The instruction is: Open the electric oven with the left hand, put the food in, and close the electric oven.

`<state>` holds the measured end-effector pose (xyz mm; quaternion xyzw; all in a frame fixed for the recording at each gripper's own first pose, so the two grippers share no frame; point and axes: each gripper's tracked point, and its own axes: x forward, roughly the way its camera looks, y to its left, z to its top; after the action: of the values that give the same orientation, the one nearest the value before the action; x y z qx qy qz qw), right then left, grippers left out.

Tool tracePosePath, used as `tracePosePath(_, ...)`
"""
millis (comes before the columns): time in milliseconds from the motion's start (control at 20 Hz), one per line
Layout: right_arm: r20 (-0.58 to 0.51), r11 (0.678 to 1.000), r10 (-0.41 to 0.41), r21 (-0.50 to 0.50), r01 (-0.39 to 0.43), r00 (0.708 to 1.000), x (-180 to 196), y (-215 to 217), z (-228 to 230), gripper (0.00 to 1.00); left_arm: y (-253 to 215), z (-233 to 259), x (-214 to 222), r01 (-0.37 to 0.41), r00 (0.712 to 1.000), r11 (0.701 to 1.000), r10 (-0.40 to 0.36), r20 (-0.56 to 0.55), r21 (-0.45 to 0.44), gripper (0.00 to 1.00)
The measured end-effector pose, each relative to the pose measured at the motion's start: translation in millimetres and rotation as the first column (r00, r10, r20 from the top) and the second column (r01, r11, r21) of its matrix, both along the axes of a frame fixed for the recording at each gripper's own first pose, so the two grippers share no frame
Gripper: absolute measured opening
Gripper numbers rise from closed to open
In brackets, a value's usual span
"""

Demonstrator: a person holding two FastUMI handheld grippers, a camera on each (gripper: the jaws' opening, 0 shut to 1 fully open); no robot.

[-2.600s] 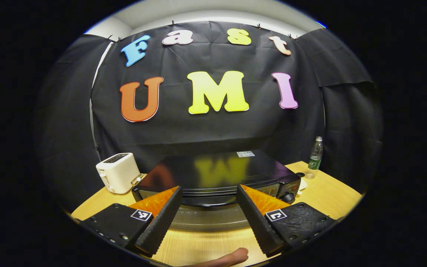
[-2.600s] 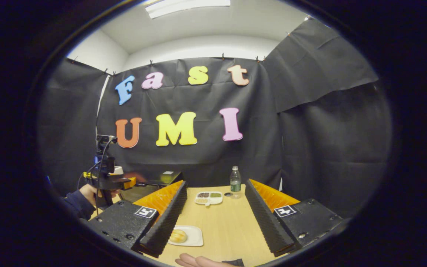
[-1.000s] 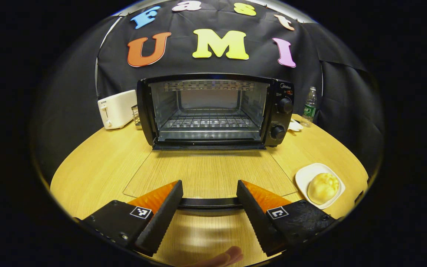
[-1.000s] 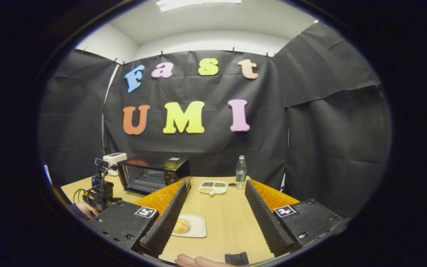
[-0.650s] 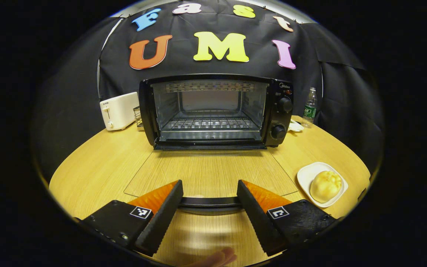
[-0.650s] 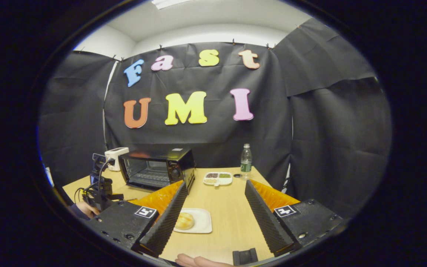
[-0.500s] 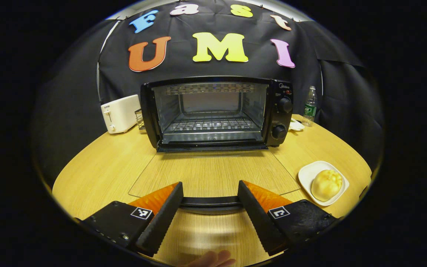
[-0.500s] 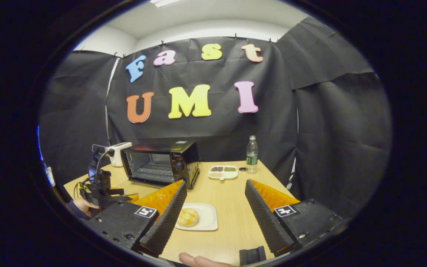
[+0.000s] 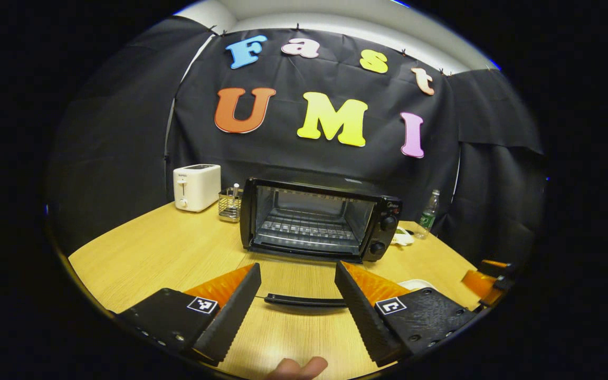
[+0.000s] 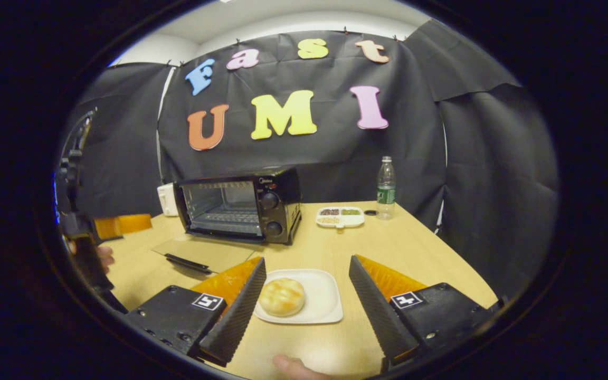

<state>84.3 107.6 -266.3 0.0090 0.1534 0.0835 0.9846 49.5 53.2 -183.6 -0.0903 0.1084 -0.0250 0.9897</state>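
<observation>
The black electric oven (image 9: 314,219) stands open, its rack bare. Its glass door (image 9: 288,272) lies flat on the table, and the black handle (image 9: 304,301) shows in the gap of my open left gripper (image 9: 297,266); neither finger presses on it. In the right gripper view the oven (image 10: 240,206) is at the left with its door (image 10: 203,252) down. A round bun (image 10: 282,296) sits on a white plate (image 10: 325,306), framed by the spread fingers of my open right gripper (image 10: 307,261). The left gripper (image 10: 119,224) hangs at the far left.
A white toaster (image 9: 197,186) and a wire utensil basket (image 9: 228,203) stand left of the oven. A water bottle (image 10: 386,187) and a small divided dish (image 10: 341,216) sit at the back right. The wooden table (image 9: 167,248) has bare room at the front left.
The oven door came down flat and my left gripper pulled back and up from the handle. My right gripper dipped toward the plate, so the bun now sits between its fingers.
</observation>
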Motion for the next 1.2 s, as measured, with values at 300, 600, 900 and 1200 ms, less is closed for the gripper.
tracePosePath(300, -0.134, 0.999, 0.047, 0.012, -0.046, 0.990, 3, 30, -45, 0.97, 41, 84, -54, -0.069, 0.982, 0.998, 0.065, 0.179, 0.014, 0.93)
tracePosePath(600, -0.169, 0.999, 0.030, -0.025, -0.035, 0.985, 10, 39, -64, 0.97, 41, 118, -83, -0.074, 0.967, 0.994, 0.053, 0.249, 0.076, 0.93)
tracePosePath(900, -0.280, 0.999, -0.015, -0.052, 0.000, 0.960, 24, 40, -89, 0.96, 32, 118, -92, -0.041, 0.967, 0.994, 0.015, 0.256, 0.097, 0.94)
tracePosePath(1200, -0.332, 0.999, -0.047, -0.009, 0.046, 0.942, 25, 48, -98, 0.93, 22, 106, -89, -0.013, 0.972, 0.995, -0.011, 0.235, 0.100, 0.94)
